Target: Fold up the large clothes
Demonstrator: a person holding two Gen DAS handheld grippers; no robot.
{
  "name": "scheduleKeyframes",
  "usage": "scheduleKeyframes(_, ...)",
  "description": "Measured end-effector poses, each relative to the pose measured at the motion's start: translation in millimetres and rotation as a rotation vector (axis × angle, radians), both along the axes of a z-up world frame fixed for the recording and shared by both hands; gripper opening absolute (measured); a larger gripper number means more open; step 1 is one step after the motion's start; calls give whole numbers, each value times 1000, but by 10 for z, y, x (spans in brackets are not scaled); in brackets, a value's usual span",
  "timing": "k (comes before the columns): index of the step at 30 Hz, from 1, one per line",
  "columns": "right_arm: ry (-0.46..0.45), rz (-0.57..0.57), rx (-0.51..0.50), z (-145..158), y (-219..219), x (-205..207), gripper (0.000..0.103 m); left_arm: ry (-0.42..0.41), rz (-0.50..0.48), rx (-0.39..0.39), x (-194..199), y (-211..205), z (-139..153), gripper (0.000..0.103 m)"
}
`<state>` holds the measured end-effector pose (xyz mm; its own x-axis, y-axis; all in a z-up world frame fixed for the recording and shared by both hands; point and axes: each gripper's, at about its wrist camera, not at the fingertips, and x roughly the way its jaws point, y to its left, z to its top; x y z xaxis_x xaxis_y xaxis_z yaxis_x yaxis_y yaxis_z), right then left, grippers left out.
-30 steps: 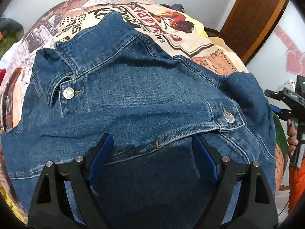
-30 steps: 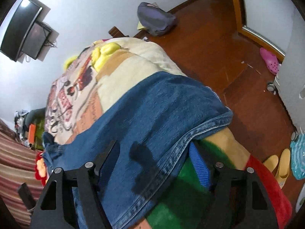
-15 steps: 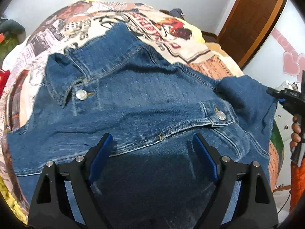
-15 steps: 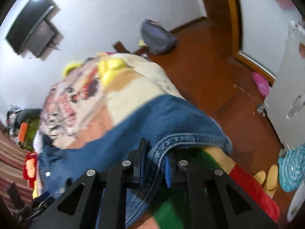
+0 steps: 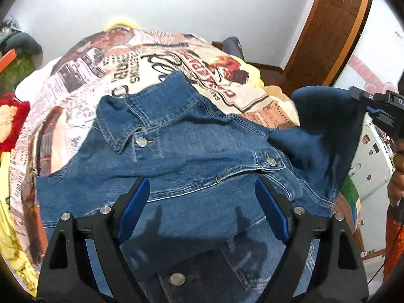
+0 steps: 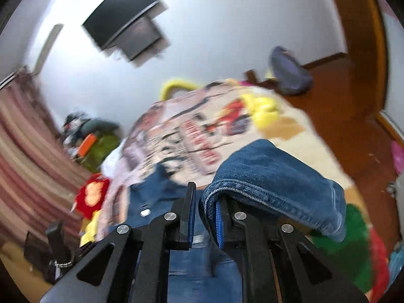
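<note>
- One blue denim jacket lies spread across the printed blanket on the bed.
- Over the jacket's middle, the left gripper hangs wide apart, holding nothing.
- At the bed's right edge, the right gripper pinches the lifted sleeve.

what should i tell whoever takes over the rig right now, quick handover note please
Left hand-held gripper: open, holding nothing, above the denim jacket's front.
Right hand-held gripper: shut on the sleeve, raised off the printed blanket.
Jacket: front up on the blanket, collar toward the far wall.
Done: sleeve gripped and raised.
Left: lay the sleeve across the front, likely fold the other side and then the body.
</note>
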<state>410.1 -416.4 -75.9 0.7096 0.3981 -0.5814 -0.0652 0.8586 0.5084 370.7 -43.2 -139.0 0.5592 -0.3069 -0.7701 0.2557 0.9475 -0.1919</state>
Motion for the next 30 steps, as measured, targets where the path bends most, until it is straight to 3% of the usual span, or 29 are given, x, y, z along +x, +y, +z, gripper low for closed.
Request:
scheduleKeyframes(5, 29, 162, -20, -85, 742, 20, 11, -32, 10, 2, -165, 179, 105, 85)
scheduleKeyframes(12, 133, 345, -111, -638, 1549, -246, 11, -49, 47, 5, -326, 388, 148, 85)
scheduleKeyframes(20, 245, 369, -230, -1192, 1629, -508, 11, -26, 50, 13, -396, 419, 82, 85)
scheduleKeyframes(24, 237, 414, -289, -1159, 1606, -692, 12, -16, 35, 31, -435, 361, 31, 85)
scheduleKeyframes(26, 286, 441, -302, -1161, 1559, -768, 12, -11, 22, 38, -444, 307, 19, 85)
scheduleKeyframes(28, 332, 450, -284, -1187, 1484, -799, 12, -12, 5, 45, -443, 228, 30, 85)
scheduleKeyframes(30, 321, 412, -265, -1130, 1308, -850, 12, -17, -15, 54, -437, 144, 52, 85)
